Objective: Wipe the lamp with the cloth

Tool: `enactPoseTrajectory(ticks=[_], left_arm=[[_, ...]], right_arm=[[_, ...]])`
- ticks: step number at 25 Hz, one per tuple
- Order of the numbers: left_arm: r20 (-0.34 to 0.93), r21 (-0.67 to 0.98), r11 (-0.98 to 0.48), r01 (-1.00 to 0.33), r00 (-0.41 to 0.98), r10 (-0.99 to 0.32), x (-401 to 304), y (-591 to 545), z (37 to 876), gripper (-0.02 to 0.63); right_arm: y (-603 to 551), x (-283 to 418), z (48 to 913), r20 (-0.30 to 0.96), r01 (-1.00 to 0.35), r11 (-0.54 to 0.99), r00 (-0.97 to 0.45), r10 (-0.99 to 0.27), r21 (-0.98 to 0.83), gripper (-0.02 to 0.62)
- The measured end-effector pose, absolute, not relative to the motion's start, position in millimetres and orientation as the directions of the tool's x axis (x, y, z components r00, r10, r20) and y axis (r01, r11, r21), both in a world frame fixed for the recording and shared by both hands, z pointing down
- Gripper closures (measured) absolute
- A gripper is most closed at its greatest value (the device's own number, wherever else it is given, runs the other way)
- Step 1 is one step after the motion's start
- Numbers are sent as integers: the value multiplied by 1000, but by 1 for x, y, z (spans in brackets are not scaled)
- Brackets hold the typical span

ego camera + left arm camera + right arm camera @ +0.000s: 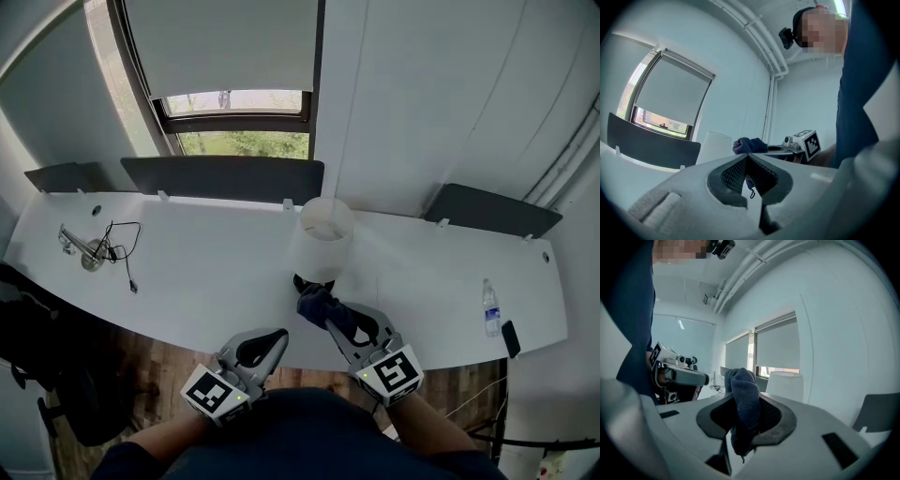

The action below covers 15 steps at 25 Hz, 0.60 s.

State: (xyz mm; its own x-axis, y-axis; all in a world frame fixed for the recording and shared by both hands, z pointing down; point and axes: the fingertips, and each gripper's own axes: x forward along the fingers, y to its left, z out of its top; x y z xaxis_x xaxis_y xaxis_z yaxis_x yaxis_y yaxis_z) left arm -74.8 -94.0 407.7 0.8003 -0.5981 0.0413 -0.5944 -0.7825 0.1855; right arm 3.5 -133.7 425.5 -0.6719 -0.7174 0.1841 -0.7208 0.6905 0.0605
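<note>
The white lamp [323,236] stands in the middle of the frame on the white table [197,281], and the dark blue cloth [312,300] is just below it, close to the lamp's dark foot. The right gripper [322,312] has its jaws clenched on this cloth. The left gripper [278,336], lower centre, has its jaws pressed together with nothing between them.
</note>
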Motion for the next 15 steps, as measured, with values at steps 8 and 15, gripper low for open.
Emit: enactPoseTrajectory(ticks=[8, 15], left_arm=[[24, 186, -792, -582, 808, -588, -102, -101, 404, 600], [39, 188, -810, -555, 829, -558, -104, -106, 408, 600]], right_arm=[[-166, -2, 404, 189, -731, 633, -604, -774, 255, 489], [-197, -5, 387, 190, -693, 585, -563, -804, 421, 489]])
